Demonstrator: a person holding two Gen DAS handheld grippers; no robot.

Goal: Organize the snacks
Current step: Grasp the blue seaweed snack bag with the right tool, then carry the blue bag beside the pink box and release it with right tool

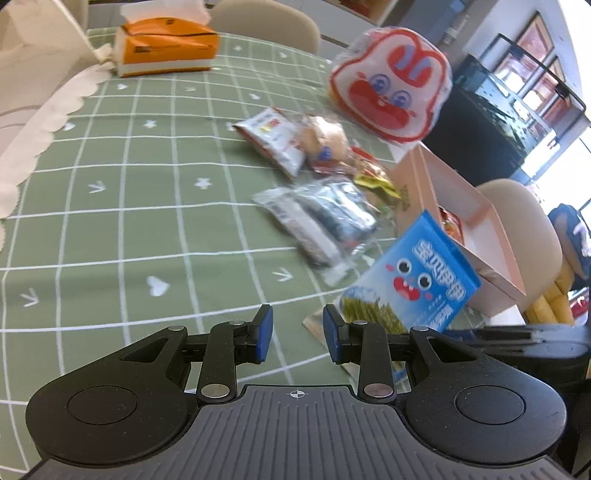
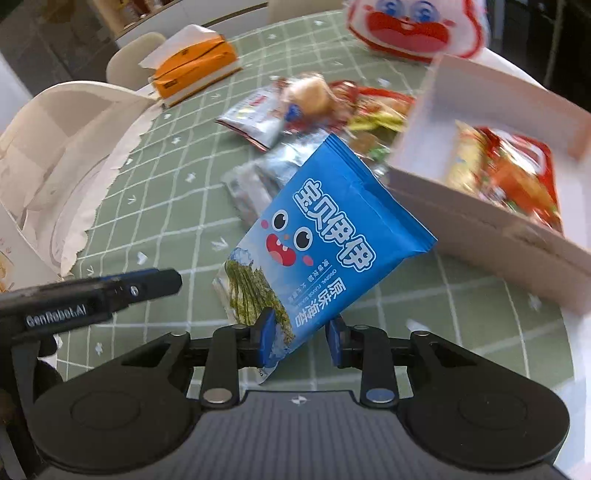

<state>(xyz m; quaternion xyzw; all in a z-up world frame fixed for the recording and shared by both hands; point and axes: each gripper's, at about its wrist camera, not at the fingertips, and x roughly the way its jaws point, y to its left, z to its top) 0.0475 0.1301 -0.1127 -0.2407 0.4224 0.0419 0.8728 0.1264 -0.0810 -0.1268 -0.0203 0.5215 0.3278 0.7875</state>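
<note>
The right gripper (image 2: 300, 341) has its jaws clamped on the lower corner of a blue snack packet (image 2: 325, 243), which stands up from the pads and leans toward the upper right of the right wrist view, lifted clear of the bench (image 2: 177, 206). The packet shows a cartoon face with two round eyes and a red mouth, and a picture of green strips near its lower end. In the left wrist view the same packet (image 1: 413, 280) sits at the lower right of the frame, in front of a pink box.

The left gripper (image 1: 297, 334) hangs over the green checked cloth with its jaws partly apart and nothing between them. Its dark body (image 2: 92, 295) juts in from the left edge of the right wrist view.

The pink box (image 2: 480, 206) lies at the right of that view, open on top, with red and yellow packets (image 2: 509, 173) inside. A loose pile of snacks (image 2: 314, 107) lies on the cloth in the upper middle, blurred. Above it, at the top right, stands a white bag with a red cartoon face (image 2: 410, 26). An orange tissue box (image 2: 195, 62) sits at the upper left.
</note>
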